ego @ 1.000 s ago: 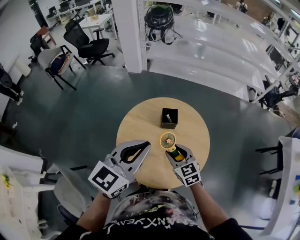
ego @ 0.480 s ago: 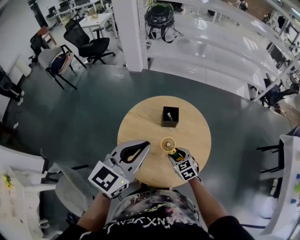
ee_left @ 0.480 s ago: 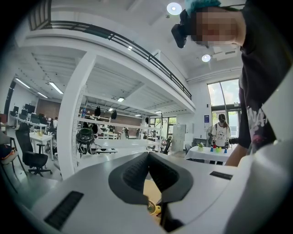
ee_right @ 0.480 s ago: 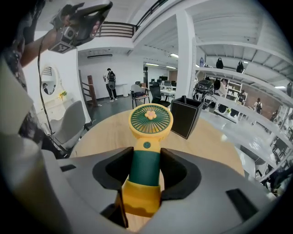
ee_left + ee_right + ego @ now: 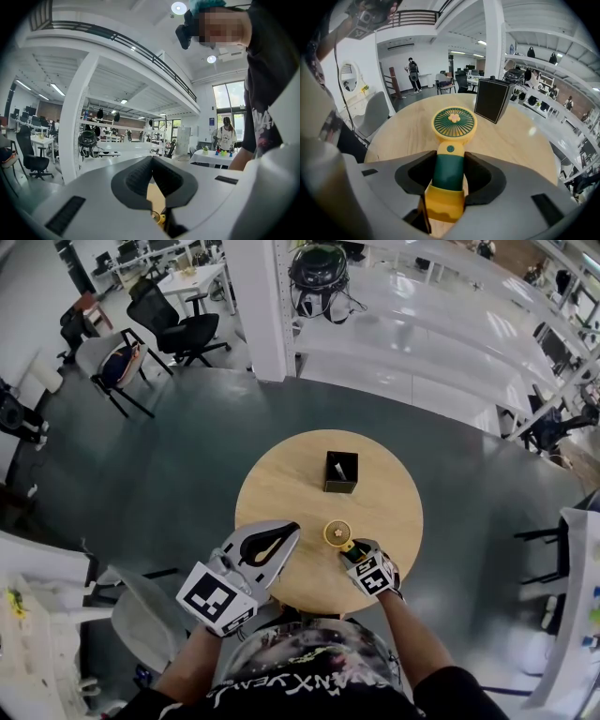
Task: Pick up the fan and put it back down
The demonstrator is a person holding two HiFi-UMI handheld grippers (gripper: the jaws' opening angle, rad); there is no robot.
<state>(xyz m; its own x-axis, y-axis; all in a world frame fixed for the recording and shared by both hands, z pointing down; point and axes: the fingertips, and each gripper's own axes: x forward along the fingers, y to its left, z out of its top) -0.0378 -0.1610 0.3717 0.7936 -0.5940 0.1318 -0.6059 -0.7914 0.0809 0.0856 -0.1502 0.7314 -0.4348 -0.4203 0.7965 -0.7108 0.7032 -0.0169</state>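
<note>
In the head view, the right gripper (image 5: 349,550) is clamping the fan (image 5: 337,532) by its handle. The round yellow head is pointing forward past the jaws over the round wooden table (image 5: 281,486). The left gripper (image 5: 286,536) is hovering just to its left, and a black box (image 5: 340,472) is standing farther ahead of both.

In the left gripper view, the left gripper (image 5: 152,161) is holding its jaws together at the tips, with nothing between them.

In the right gripper view, the right gripper (image 5: 449,165) is pressing its pads on both sides of the green handle of the fan (image 5: 453,123). The yellow base is sitting back between the jaws. Whether the fan is touching the table (image 5: 520,140) is hard to tell. The black box (image 5: 492,99) is standing ahead, slightly right.
</note>
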